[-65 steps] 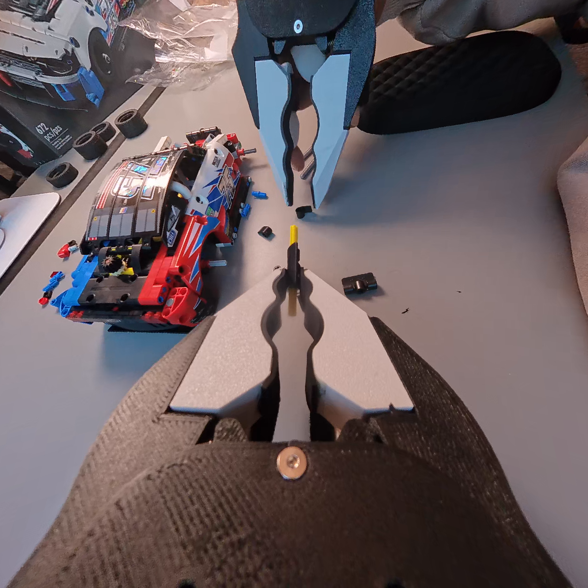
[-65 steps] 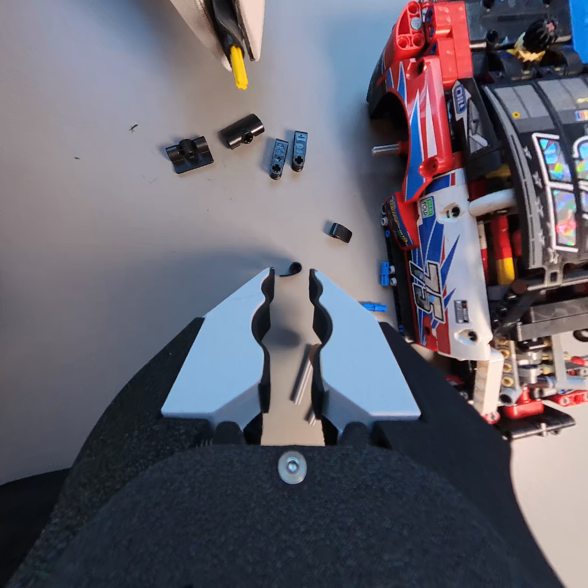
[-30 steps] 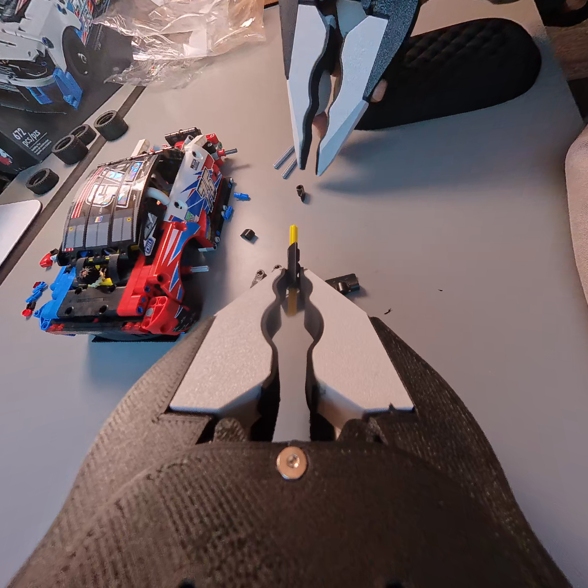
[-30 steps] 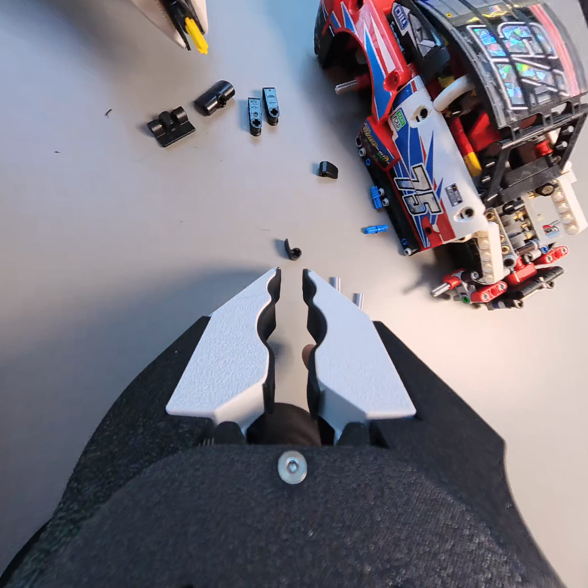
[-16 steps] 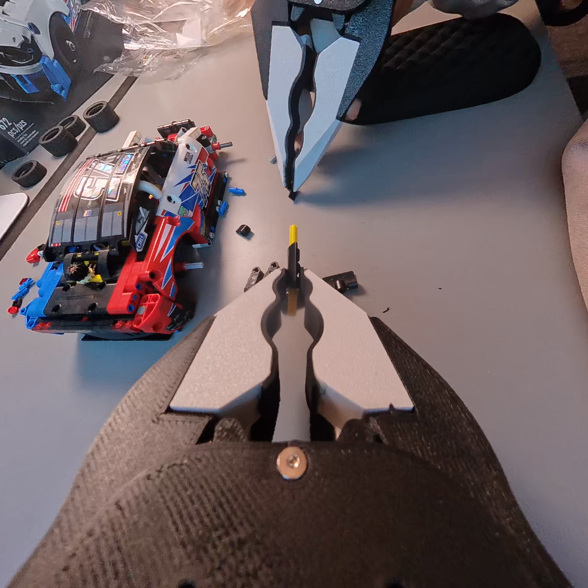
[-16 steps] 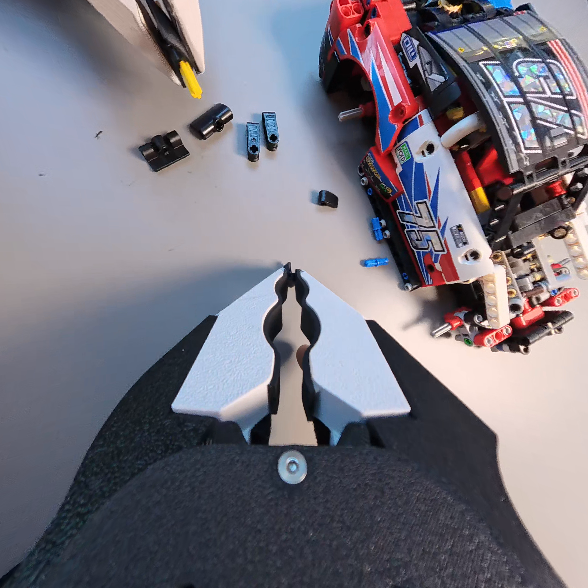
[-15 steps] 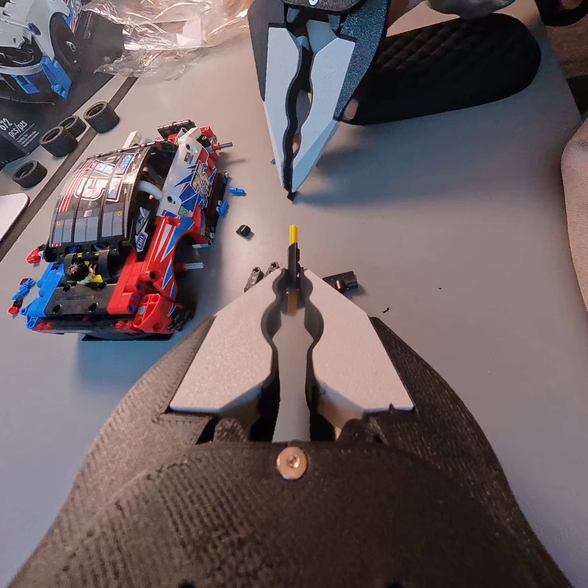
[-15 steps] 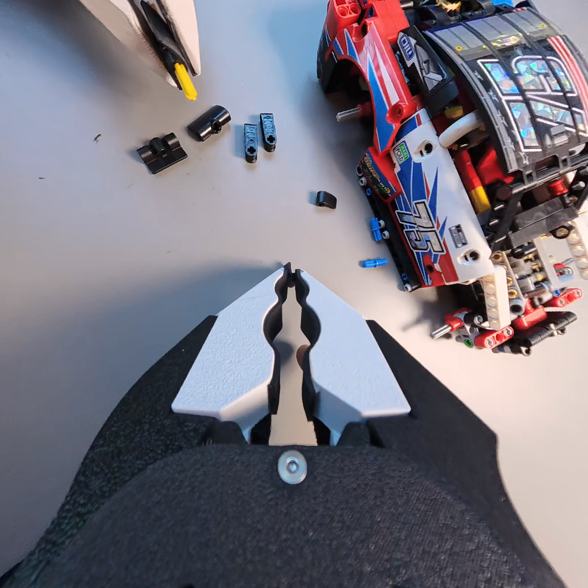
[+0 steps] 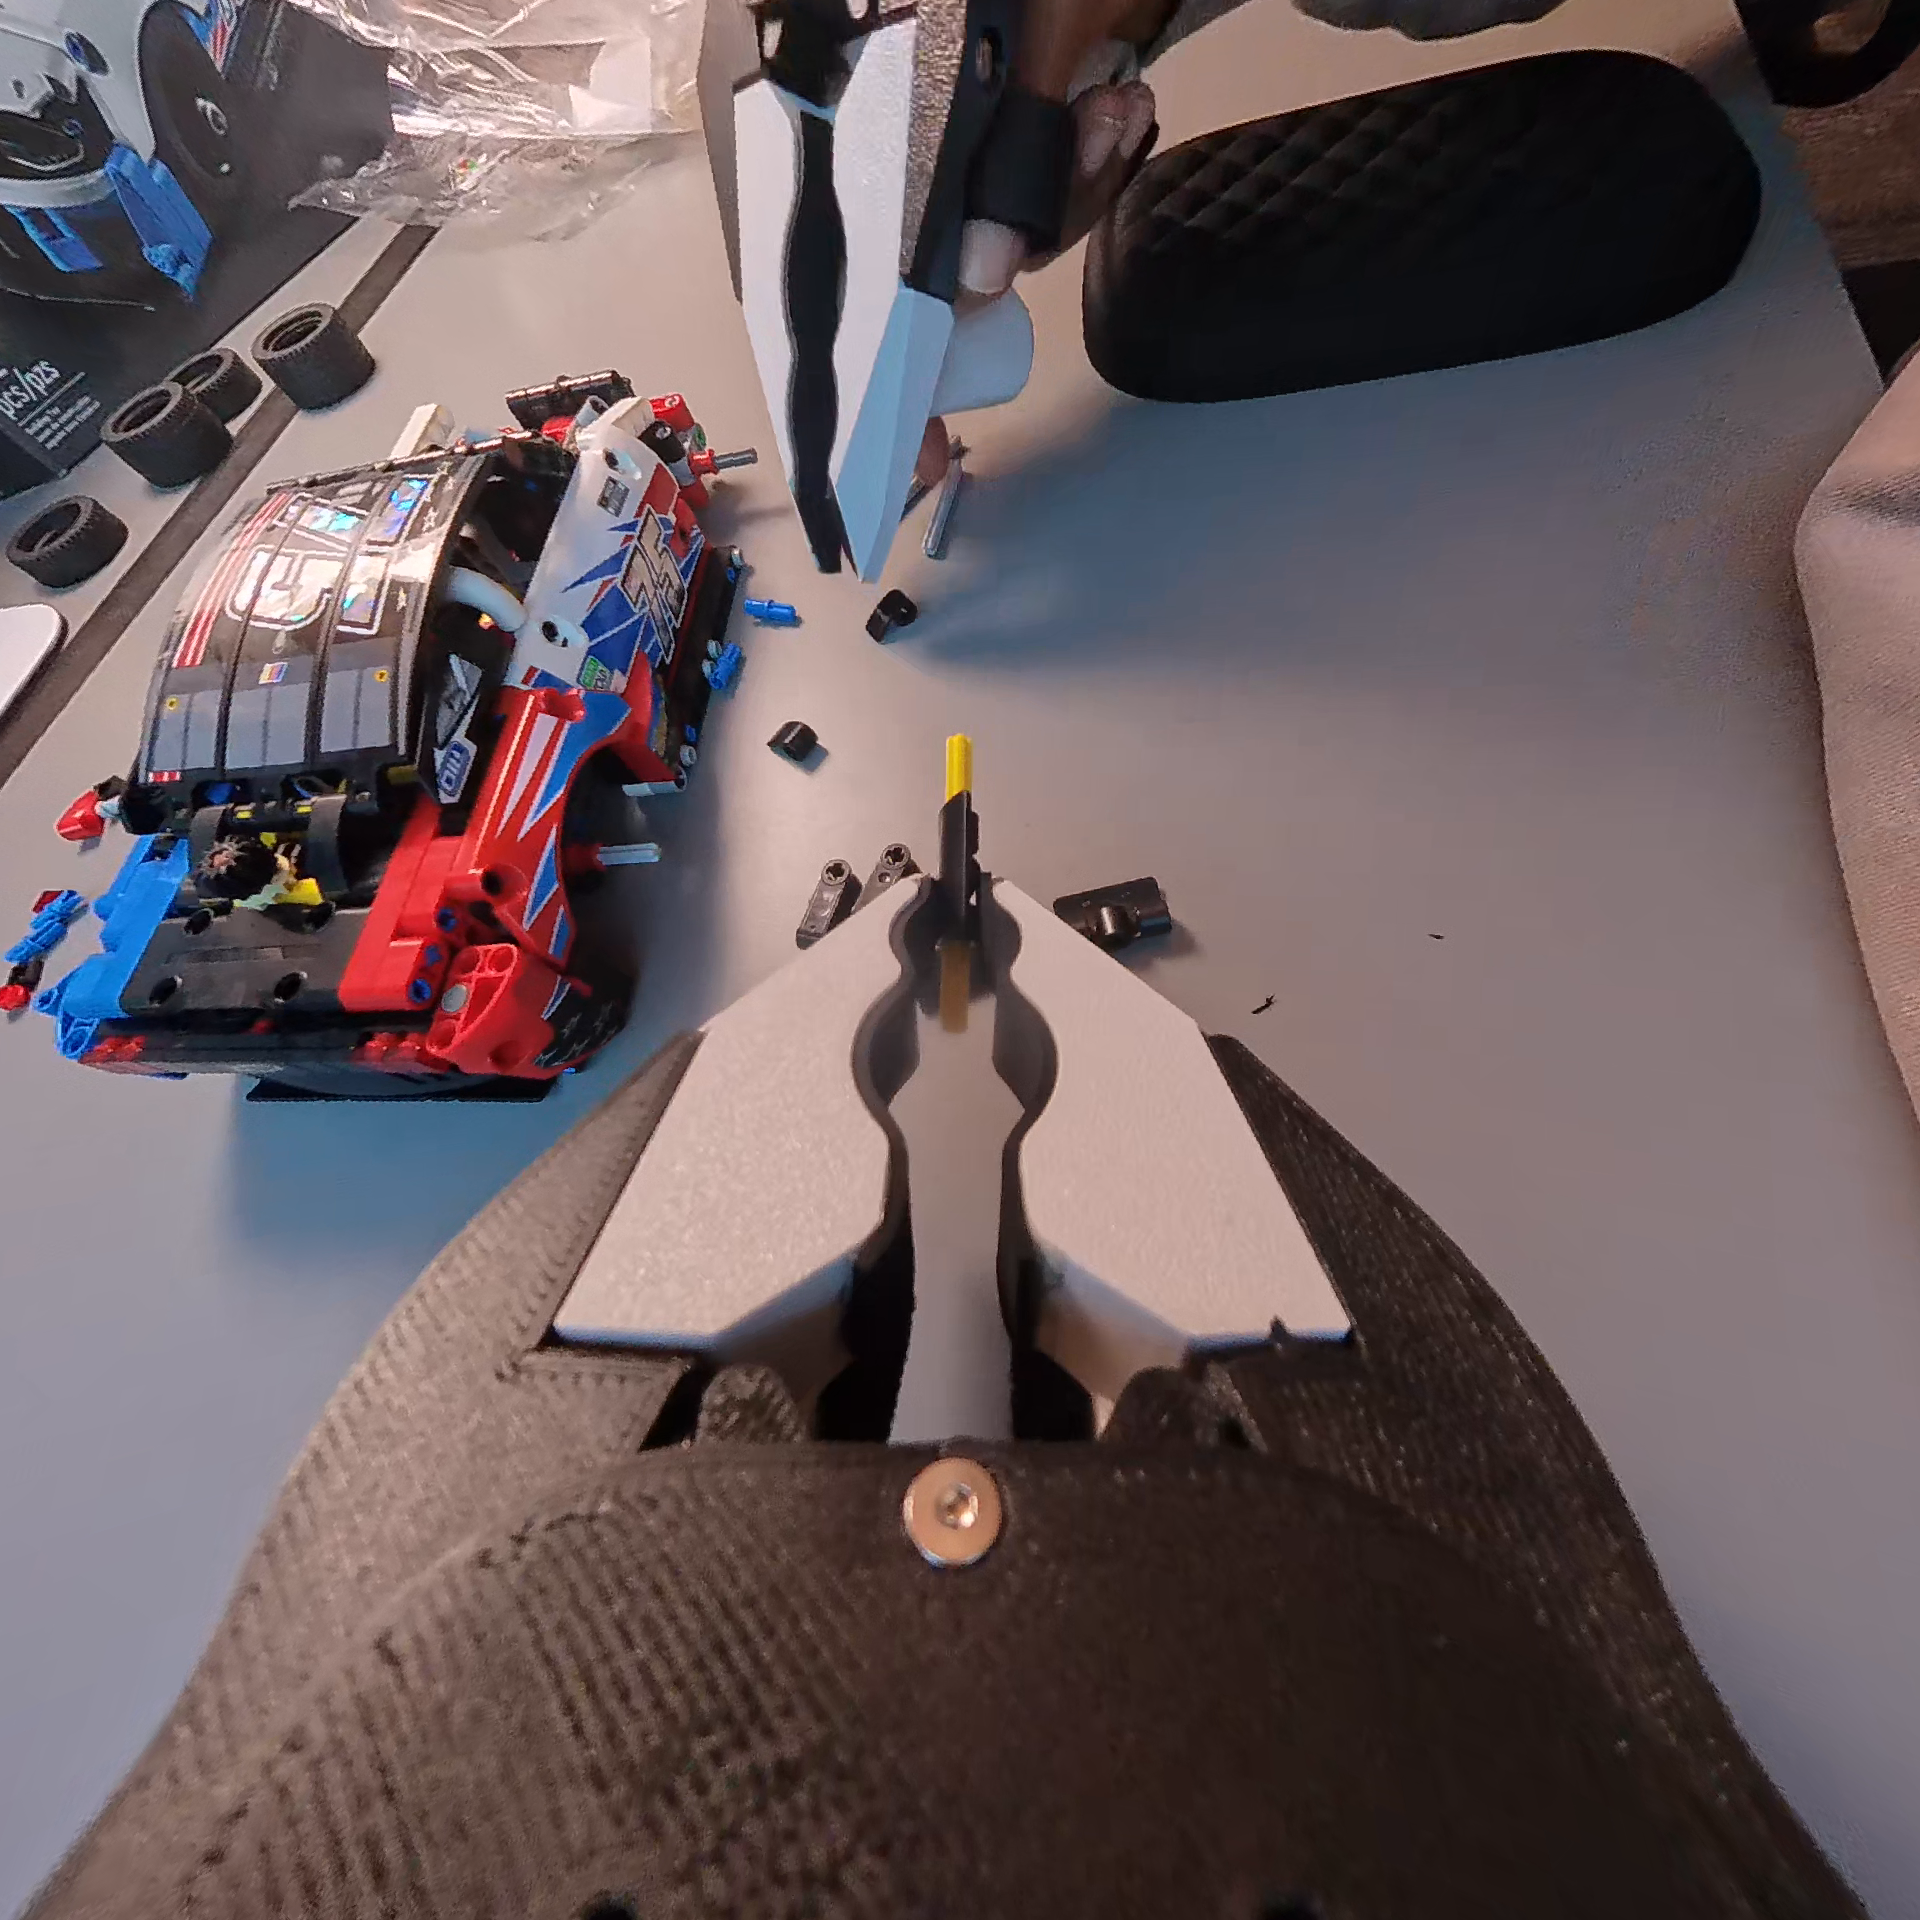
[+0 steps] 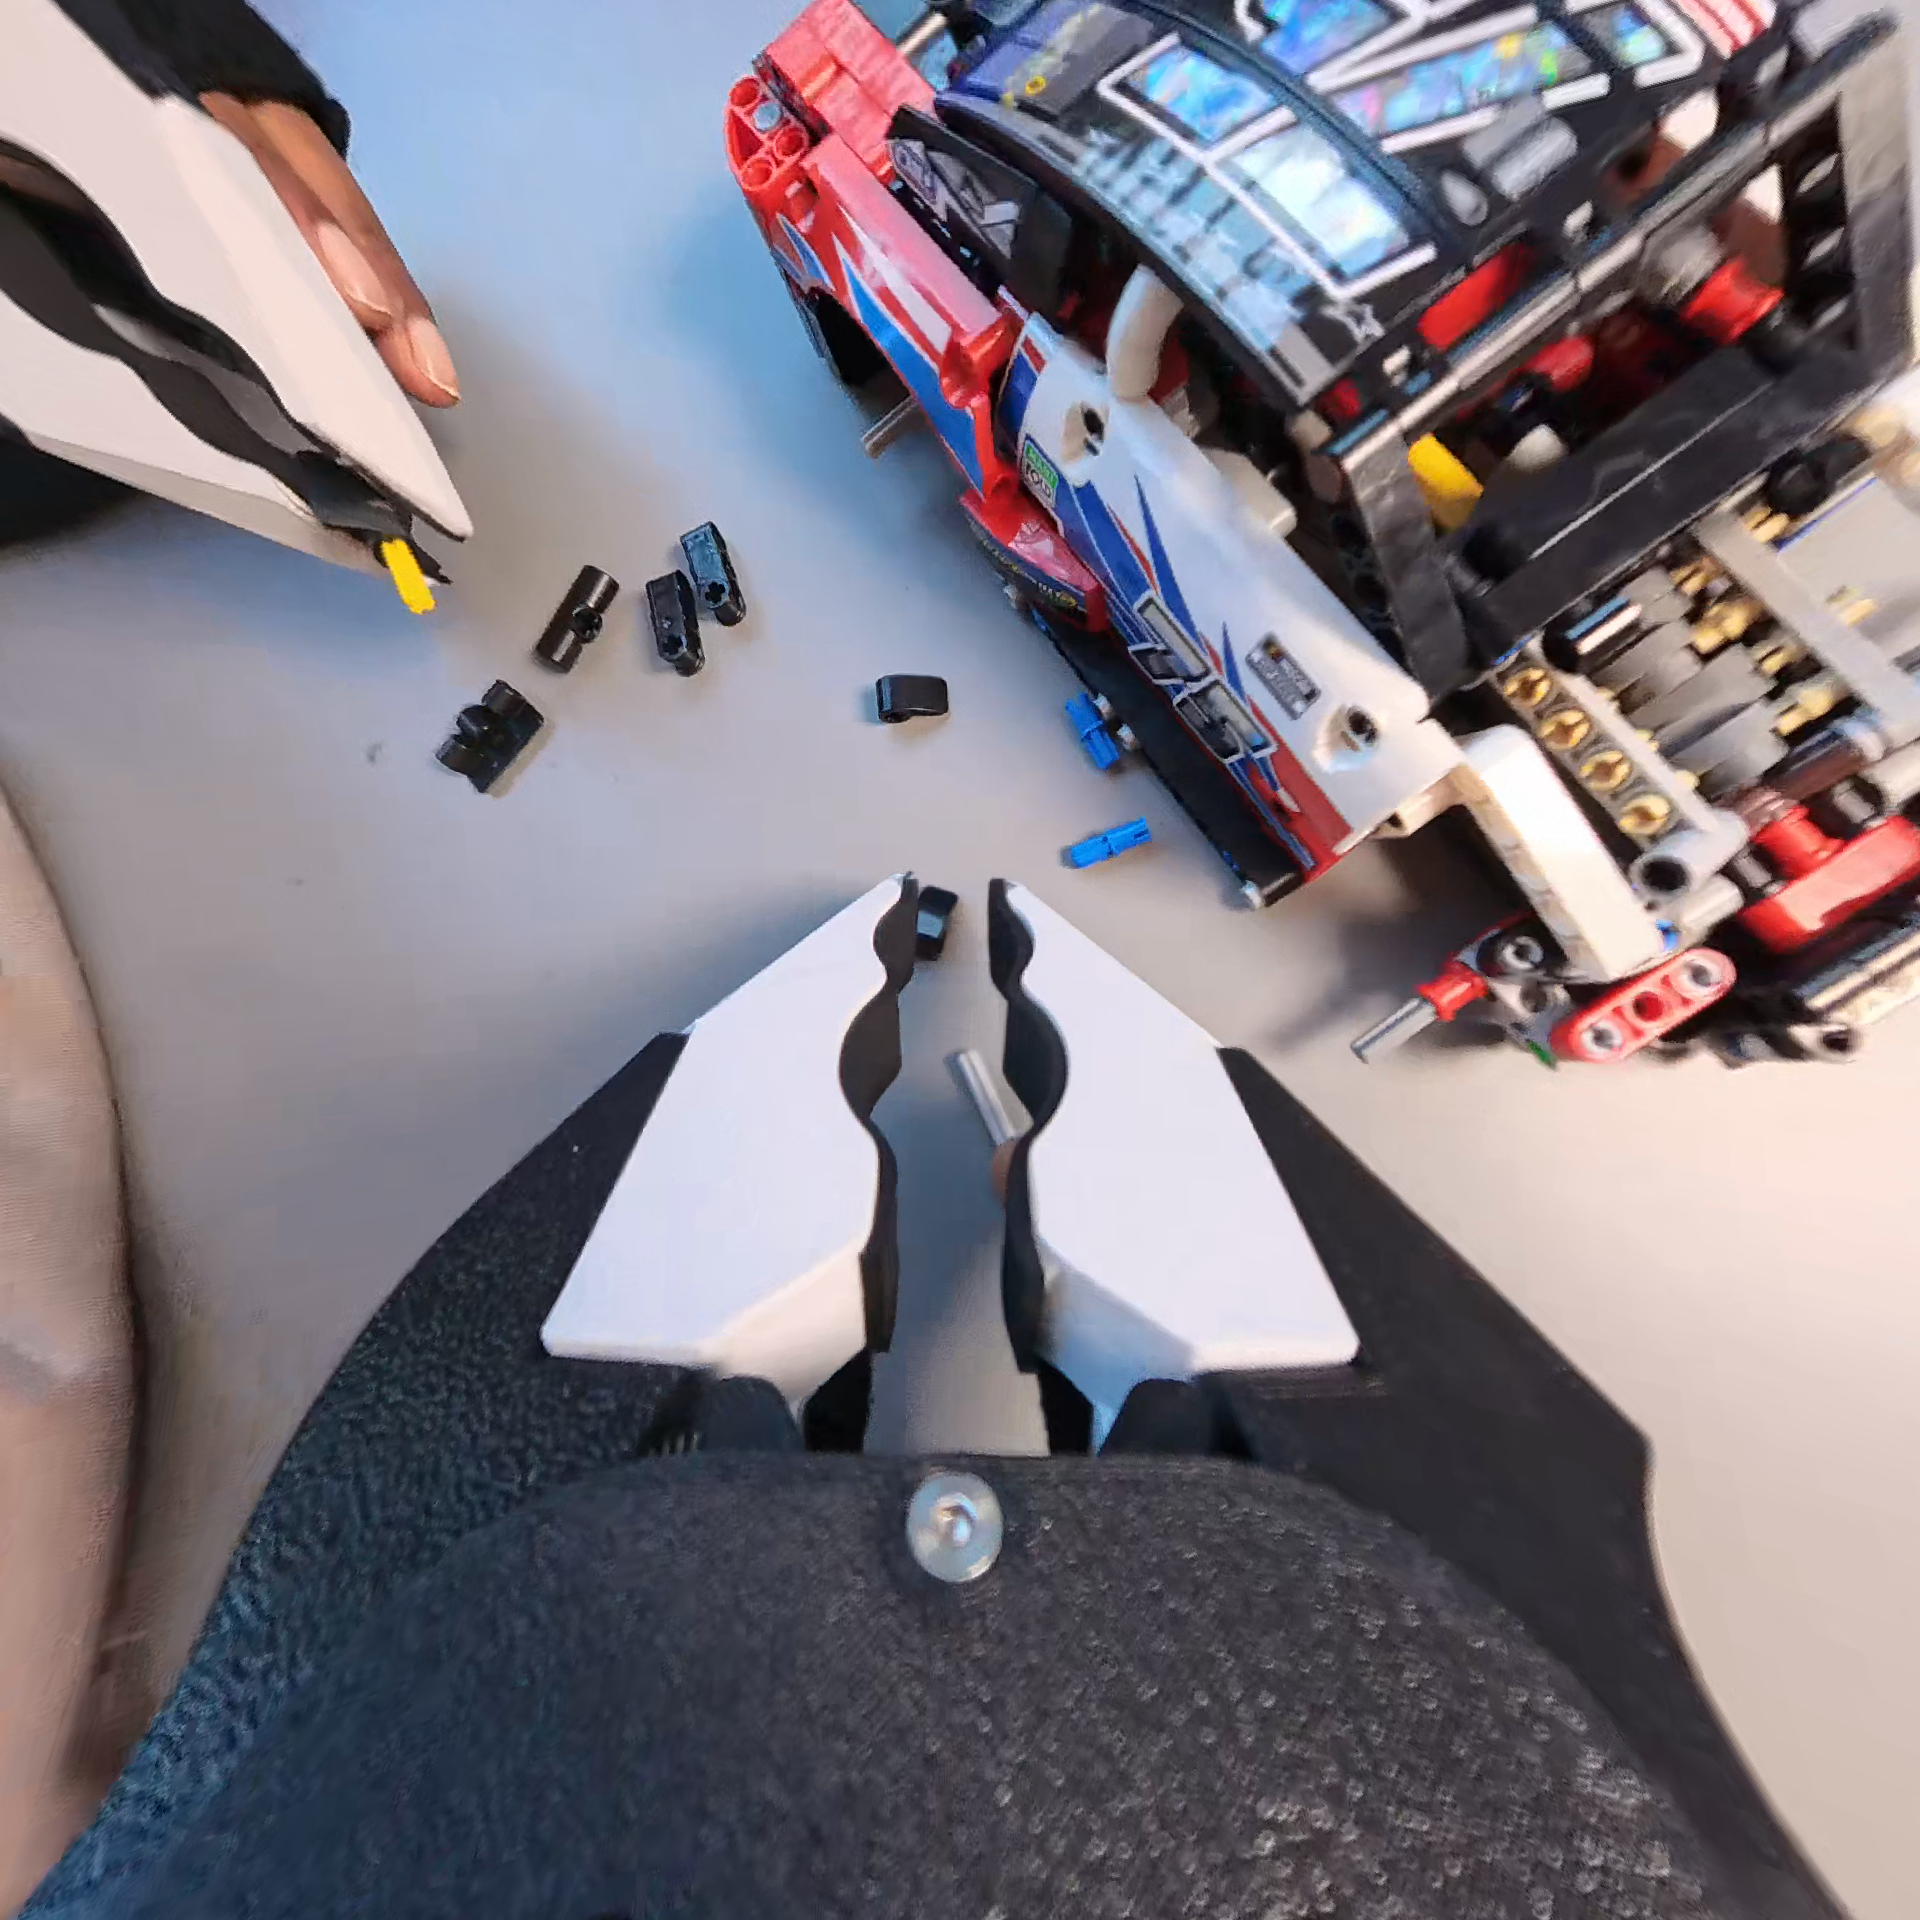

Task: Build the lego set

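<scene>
My left gripper [image 9: 956, 883] is shut on a yellow axle [image 9: 956, 771] with a black piece on it, held just above the grey table. It also shows in the right wrist view [image 10: 400, 545]. My right gripper [image 10: 951, 904] is open by a narrow gap. A small black piece [image 10: 933, 920] lies between its tips, against the left finger; in the left wrist view it lies on the table [image 9: 891, 615] by the right gripper [image 9: 847, 556]. A grey axle [image 10: 982, 1091] lies under the right fingers. The red, white and blue lego car [image 9: 416, 727] [image 10: 1351, 468] stands beside them.
Loose black pieces [image 10: 577, 618] [image 10: 486, 732] [image 10: 911, 698] and blue pins [image 10: 1110, 842] lie between the grippers and the car. Black tyres [image 9: 166, 416], the set's box [image 9: 104, 156], a plastic bag [image 9: 499, 104] and a black wrist rest [image 9: 1423, 218] sit farther back. The gap from one gripper's tips to the other's is roughly 12 cm.
My right gripper was shut on the small black piece and has opened; the piece now rests between its tips. It has also moved closer to the car. My left gripper keeps its hold.
</scene>
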The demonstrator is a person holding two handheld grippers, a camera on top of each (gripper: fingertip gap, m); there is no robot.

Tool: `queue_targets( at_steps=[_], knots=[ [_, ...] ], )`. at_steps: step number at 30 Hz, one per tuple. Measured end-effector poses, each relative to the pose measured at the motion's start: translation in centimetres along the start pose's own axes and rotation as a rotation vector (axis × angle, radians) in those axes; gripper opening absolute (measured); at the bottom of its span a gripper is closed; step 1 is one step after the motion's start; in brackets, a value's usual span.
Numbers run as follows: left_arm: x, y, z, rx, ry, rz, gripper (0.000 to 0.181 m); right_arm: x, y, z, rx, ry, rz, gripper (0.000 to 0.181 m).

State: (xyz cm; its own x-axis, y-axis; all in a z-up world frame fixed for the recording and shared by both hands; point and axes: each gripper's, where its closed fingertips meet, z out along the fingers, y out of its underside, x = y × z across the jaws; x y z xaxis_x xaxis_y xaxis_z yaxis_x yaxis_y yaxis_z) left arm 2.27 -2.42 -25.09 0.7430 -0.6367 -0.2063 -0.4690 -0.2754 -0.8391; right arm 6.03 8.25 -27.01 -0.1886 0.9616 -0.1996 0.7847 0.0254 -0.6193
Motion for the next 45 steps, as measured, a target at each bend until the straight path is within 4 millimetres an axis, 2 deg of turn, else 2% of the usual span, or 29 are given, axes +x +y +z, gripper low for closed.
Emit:
queue_targets(
  at_steps=[1, 4, 9, 16, 18, 23, 25, 30, 34, 40, 45],
  knots=[
    [0.0, 0.0, 0.0, 0.001, 0.002, -0.002, 0.005, 0.1, 0.1, -0.1, -0.006, 0.040, -0.061, 0.012],
    [0.1, 0.1, 0.1, -0.002, 0.006, -0.003, 0.005, -0.6, 0.6, -0.3, -0.036, 0.140, -0.215, 0.014],
    [0.2, 0.0, 0.1, -0.001, 0.013, -0.003, 0.005, -0.2, 1.5, 0.4, -0.079, 0.345, -0.268, 0.018],
    [0.4, 0.1, 0.2, -0.005, 0.015, 0.000, 0.005, -0.3, 1.2, 0.7, -0.070, 0.356, -0.281, 0.005],
    [0.4, 0.1, 0.2, -0.005, 0.015, -0.001, 0.005, -0.9, 1.1, 0.8, -0.061, 0.247, -0.214, 0.005],
    [0.6, 0.2, 0.3, -0.009, 0.029, -0.004, 0.005, -5.2, 2.5, 0.5, -0.164, -0.318, -0.026, 0.006],
    [0.6, 0.3, 0.3, -0.013, 0.030, -0.003, 0.005, -5.1, 2.9, 0.5, -0.225, -0.370, -0.022, 0.007],
    [0.3, 0.4, 0.3, -0.011, 0.027, -0.019, 0.005, -4.4, 2.6, 0.6, -0.309, -0.350, -0.132, 0.015],
    [0.2, 0.4, 0.3, -0.009, 0.029, -0.025, 0.005, -3.1, 1.9, 0.5, -0.276, -0.225, -0.228, 0.012],
    [0.5, 0.3, 0.3, -0.005, 0.040, -0.019, 0.005, -5.7, 2.3, -0.8, -0.143, -0.121, -0.615, 0.009],
    [0.8, 0.3, 0.4, -0.012, 0.044, -0.011, 0.005, -5.8, 3.3, -0.2, -0.133, -0.002, -0.774, 0.008]
  ],
)
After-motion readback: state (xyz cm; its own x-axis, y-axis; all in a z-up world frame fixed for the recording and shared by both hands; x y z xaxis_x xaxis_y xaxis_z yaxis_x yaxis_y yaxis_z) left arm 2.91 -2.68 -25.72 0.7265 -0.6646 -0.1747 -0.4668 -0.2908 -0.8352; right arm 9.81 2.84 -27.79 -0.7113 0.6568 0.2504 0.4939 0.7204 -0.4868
